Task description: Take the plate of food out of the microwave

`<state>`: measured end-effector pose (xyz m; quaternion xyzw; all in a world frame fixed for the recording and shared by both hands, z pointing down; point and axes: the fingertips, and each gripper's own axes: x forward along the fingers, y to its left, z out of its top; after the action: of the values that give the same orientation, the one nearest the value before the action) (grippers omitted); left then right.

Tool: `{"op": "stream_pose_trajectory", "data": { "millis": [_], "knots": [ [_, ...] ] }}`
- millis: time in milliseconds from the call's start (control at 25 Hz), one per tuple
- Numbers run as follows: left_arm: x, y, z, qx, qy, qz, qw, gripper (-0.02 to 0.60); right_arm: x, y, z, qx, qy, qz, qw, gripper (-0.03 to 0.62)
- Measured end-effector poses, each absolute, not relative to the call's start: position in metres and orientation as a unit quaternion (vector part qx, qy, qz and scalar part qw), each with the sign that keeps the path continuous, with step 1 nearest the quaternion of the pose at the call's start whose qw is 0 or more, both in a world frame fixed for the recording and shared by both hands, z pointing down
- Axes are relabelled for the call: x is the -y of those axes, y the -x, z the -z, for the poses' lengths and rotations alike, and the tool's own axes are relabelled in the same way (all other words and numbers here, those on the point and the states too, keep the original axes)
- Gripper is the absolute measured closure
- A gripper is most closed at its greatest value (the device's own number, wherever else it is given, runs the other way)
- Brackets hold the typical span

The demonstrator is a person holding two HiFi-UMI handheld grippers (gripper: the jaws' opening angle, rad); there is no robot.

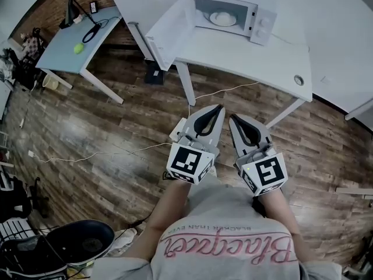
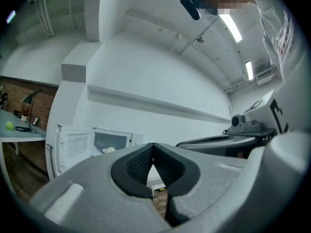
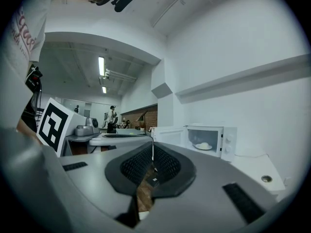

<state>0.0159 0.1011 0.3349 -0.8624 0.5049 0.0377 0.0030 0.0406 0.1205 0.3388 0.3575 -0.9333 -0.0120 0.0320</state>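
Closed and empty, grey left hand-held gripper and right hand-held gripper aim at twelve o'clock, where the white plate of food seemingly sits inside the open white microwave. We judge approach: next, open, reach in.

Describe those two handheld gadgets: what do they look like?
The left gripper and right gripper are alike: pale grey bodies, jaws lined with black ribbed pads, and a cube with black-and-white square markers at the back. The T-shirt is grey with pink lettering.
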Motion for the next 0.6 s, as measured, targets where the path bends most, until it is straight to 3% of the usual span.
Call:
{"op": "stream_pose_trajectory", "data": {
  "millis": [600],
  "knots": [
    [-0.058,0.002,-0.338,-0.508,0.860,-0.049,0.001,0.577,-0.079,-0.023,-0.341,0.935,-0.352,0.017,0.036,0.577]
  ]
}}
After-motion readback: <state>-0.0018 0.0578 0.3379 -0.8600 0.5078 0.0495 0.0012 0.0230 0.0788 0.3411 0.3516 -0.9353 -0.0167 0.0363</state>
